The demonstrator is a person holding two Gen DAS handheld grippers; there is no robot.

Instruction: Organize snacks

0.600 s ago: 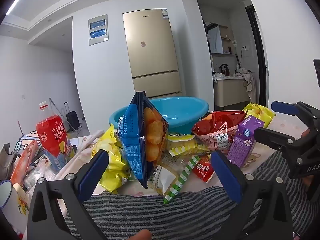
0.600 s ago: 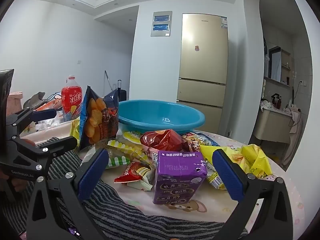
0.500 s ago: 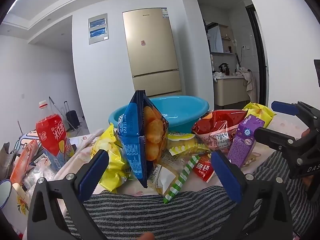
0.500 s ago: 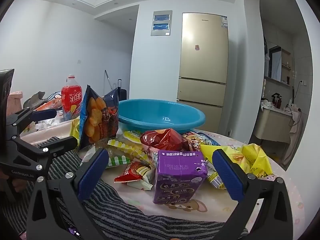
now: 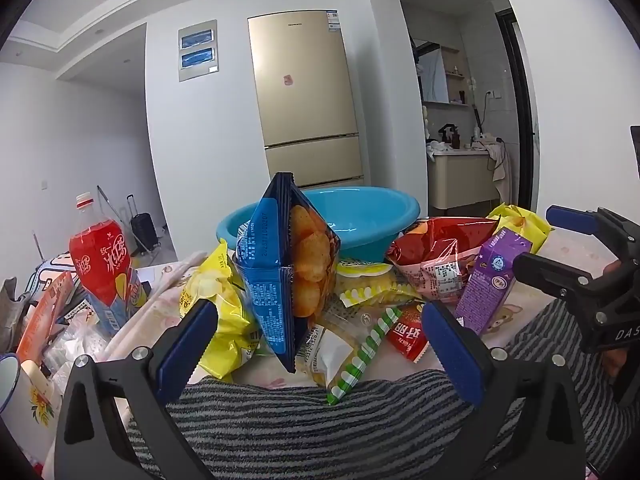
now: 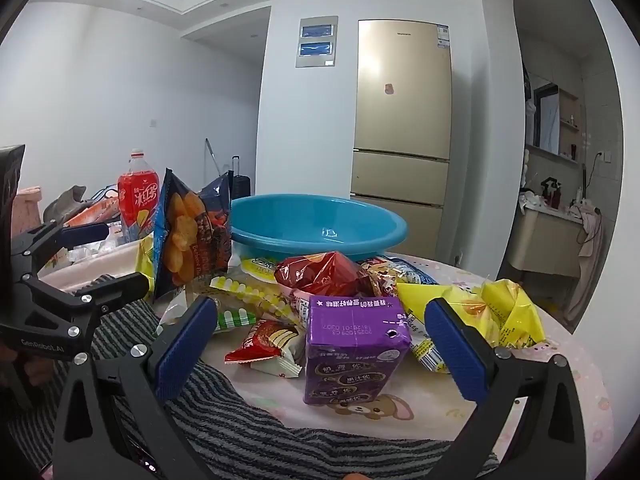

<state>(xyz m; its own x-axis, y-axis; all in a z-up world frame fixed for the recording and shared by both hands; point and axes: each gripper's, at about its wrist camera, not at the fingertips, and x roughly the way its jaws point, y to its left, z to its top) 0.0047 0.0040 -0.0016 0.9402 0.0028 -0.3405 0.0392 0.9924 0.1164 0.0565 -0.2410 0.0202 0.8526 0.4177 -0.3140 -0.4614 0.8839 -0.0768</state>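
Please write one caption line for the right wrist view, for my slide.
Open right gripper faces a purple drink carton among snack bags, with an empty blue basin behind.

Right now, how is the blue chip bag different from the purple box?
The blue chip bag is a soft, crinkly pouch, taller, picturing orange chips; the purple box is a stiff, flat-sided carton, shorter, printed with text. The bag stands nearer the left tool, the box before the right tool. Both stand upright, ungripped.

Glossy crinkled foil chip bag (image 5: 294,268), smooth plastic basin (image 6: 316,224), matt purple paper carton (image 6: 354,350), striped cloth (image 5: 320,428).
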